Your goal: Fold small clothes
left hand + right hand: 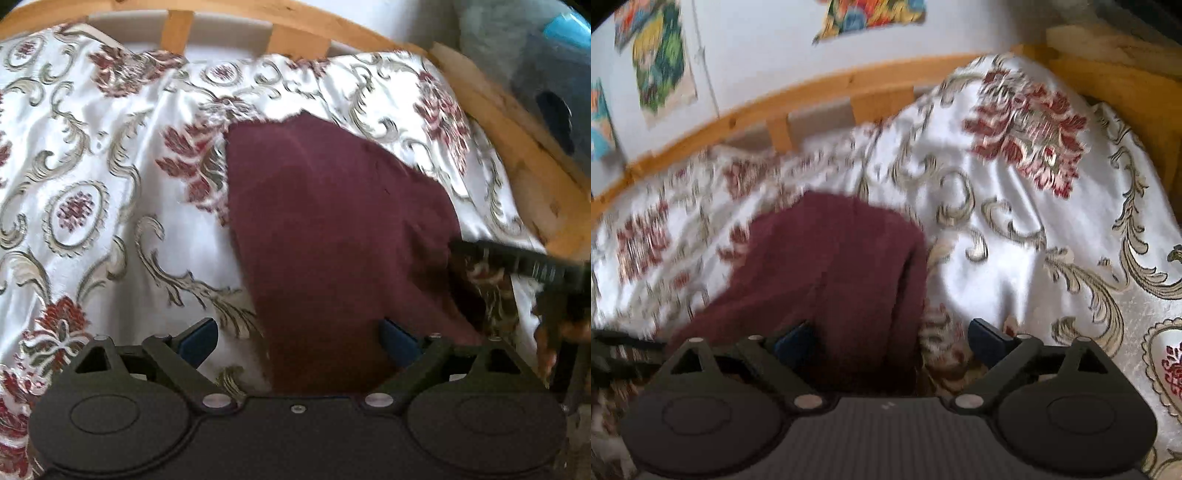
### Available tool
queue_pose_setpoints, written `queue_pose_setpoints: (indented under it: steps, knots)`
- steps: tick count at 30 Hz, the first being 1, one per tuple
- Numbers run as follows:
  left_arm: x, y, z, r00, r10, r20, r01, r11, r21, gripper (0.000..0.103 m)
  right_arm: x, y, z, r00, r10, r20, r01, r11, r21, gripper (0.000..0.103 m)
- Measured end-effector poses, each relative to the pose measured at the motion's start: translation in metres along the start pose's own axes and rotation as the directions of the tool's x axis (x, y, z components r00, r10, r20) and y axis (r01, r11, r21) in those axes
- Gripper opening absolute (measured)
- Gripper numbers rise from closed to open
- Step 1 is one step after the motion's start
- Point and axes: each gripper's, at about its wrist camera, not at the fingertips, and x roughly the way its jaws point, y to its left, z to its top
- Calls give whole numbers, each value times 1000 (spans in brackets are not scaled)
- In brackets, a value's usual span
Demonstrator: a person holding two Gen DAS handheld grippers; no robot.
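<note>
A small maroon garment [332,229] lies flat on a white bedspread [92,166] patterned with red flowers and grey scrolls. My left gripper [299,341] is open over the garment's near edge, its blue pads spread wide and apart from the cloth. In the right wrist view the same maroon garment [831,277] lies folded over on the bedspread [1015,258]. My right gripper [890,341] is open above the garment's near right edge, pads clear of it. The right gripper's black finger [517,262] shows at the right of the left wrist view.
A wooden bed rail [295,33] with slats runs along the far side, and a wooden end board [517,140] stands to the right. Colourful pictures [661,55] hang on the pale wall behind the bed rail [812,99]. A grey and blue object [546,55] sits beyond the end board.
</note>
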Motion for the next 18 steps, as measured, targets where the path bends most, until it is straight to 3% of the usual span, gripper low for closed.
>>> queue_pose_setpoints:
  steps: [2,4,5,11,18]
  knots:
    - [1,-4,-2,1000,-4,0,4,1000,23,94,-2,-1,2,998,23,52,-25,999,39,95]
    - [1,-7,-4,1000,-9,-6,9,999,33,94,0,0,4,996,33,83,-38,997,60,86]
    - [2,-8,-4,1000,-10,-11,11,999,32,94,1,1,4,995,31,92,-37,997,63,79]
    - [6,-9,-6,1000,-10,-27,11,1000,23,94,10,7,5,994,-8,105,3,999,51,64]
    - [8,-9,-5,999,-5,-33,6,1000,20,97,17,2,6,991,-27,132,16,996,83,56]
